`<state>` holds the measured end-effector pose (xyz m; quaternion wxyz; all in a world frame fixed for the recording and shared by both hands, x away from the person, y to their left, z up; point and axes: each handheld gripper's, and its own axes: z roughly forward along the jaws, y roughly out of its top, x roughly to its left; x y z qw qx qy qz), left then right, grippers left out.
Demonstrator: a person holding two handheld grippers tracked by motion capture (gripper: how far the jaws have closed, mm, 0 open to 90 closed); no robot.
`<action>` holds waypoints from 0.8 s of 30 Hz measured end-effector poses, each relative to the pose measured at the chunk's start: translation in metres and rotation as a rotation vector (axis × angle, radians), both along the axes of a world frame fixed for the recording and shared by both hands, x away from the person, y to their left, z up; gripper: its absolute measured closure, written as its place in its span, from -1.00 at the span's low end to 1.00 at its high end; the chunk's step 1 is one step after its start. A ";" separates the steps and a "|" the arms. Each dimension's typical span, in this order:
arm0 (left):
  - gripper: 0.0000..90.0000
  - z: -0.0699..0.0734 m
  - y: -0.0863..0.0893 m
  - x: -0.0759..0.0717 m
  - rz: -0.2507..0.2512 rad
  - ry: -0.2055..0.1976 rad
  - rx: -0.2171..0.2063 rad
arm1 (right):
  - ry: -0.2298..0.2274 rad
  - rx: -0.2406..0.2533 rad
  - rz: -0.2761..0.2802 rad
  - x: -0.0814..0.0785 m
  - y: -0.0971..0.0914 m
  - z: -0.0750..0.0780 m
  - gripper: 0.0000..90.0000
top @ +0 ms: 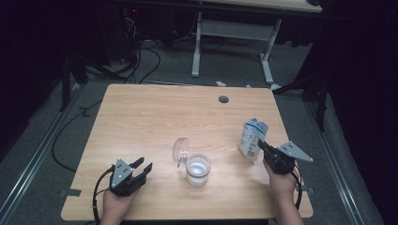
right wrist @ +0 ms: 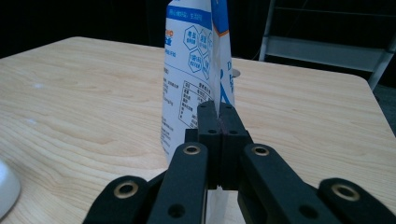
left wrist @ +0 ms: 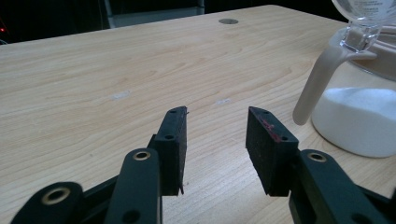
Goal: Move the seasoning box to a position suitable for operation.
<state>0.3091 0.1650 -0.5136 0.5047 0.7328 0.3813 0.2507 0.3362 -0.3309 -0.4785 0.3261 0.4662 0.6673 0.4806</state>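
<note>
In the high view, a white-and-blue bag [top: 252, 137] stands at the right of the table [top: 155, 112], gripped by the right gripper [top: 261, 145] at its near edge. A clear jar [top: 197, 169] with its hinged lid [top: 180, 150] flipped open sits near the middle, toward the near edge, and already holds a layer of white powder. Judging from this, the jar is opened and at least partly filled, and the bag appears to be standing back on the table or close to it; what seems left is letting go of the bag and closing the lid. The left gripper [top: 142, 166] rests at the near left, well apart from the jar, with its jaws apart and nothing between them.

In the left gripper view, the left gripper [left wrist: 216, 135] points across the bare wood with a moderate gap between its pads, holding nothing. The jar [left wrist: 359, 116] stands to the right, its white contents visible through the glass, the lid [left wrist: 362, 14] tipped up above it.

In the right gripper view, the right gripper [right wrist: 218, 109] has its pads pressed together on a thin fold of the bag [right wrist: 191, 70], which rises upright beyond them with printed panels facing left. Whether the bag's base touches the table I cannot tell.
</note>
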 end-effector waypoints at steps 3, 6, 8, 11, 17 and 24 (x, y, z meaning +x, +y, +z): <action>0.30 0.000 0.000 -0.001 -0.004 0.000 -0.001 | 0.011 0.005 -0.004 0.001 -0.001 -0.005 1.00; 0.29 0.001 0.002 -0.001 -0.006 0.000 -0.009 | 0.011 0.015 -0.005 0.001 -0.002 -0.005 0.99; 0.29 0.000 0.002 0.000 -0.009 0.005 -0.005 | 0.010 0.011 -0.008 0.000 -0.001 -0.005 0.99; 0.28 -0.001 0.003 0.000 -0.012 0.011 -0.004 | 0.012 0.003 -0.011 0.000 0.000 -0.006 0.94; 0.27 -0.001 0.003 0.000 -0.012 0.012 -0.006 | 0.015 0.009 -0.008 0.000 0.002 -0.007 0.91; 0.27 0.000 0.004 0.000 -0.012 0.015 -0.008 | 0.015 0.007 -0.012 0.000 0.002 -0.007 0.84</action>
